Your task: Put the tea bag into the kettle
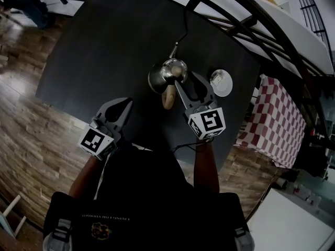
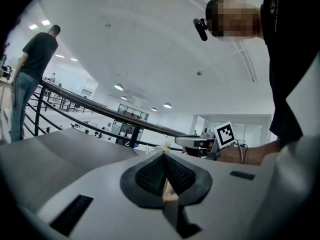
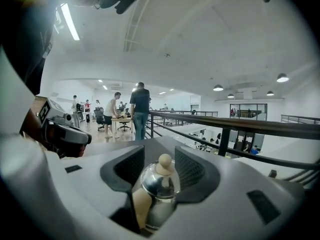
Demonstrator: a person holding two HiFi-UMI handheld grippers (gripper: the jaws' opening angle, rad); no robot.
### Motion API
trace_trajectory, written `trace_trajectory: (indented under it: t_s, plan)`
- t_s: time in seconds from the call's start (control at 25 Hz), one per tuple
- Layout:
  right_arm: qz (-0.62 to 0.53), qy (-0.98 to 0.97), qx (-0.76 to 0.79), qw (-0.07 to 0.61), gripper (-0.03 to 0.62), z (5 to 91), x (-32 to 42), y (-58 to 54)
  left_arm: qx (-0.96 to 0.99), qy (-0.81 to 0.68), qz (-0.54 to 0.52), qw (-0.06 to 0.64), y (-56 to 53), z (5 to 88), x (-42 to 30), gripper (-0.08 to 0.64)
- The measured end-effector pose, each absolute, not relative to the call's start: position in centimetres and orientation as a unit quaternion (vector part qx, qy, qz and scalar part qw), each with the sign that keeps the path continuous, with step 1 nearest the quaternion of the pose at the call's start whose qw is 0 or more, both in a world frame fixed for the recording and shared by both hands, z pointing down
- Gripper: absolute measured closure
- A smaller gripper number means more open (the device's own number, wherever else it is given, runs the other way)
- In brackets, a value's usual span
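Head view: a shiny kettle (image 1: 166, 73) with a wooden handle stands mid-frame on the dark surface (image 1: 104, 46), with a white cup (image 1: 221, 82) to its right. The right gripper (image 1: 191, 82) has its jaws spread, and the kettle's domed top shows between them. At lower left, the left gripper (image 1: 125, 103) has its jaws clenched on a thin beige tea bag (image 2: 167, 190).

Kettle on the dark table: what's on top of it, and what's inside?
A shiny domed lid with a pale knob sits on the kettle; it hides the inside.
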State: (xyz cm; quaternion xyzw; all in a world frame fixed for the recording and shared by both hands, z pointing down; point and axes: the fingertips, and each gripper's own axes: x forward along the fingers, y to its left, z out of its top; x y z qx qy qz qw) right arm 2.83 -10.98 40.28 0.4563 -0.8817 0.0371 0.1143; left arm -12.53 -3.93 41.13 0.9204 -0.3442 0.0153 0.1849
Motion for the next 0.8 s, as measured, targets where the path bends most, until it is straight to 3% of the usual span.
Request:
trace_trajectory:
  t_s: [0.8]
  plan:
    - [0.055,-0.861,0.48,0.156,0.397,43.2,1.8,-13.7,0.912,-0.364,0.008,0.189,-4.6,42.0,-16.7,0.554]
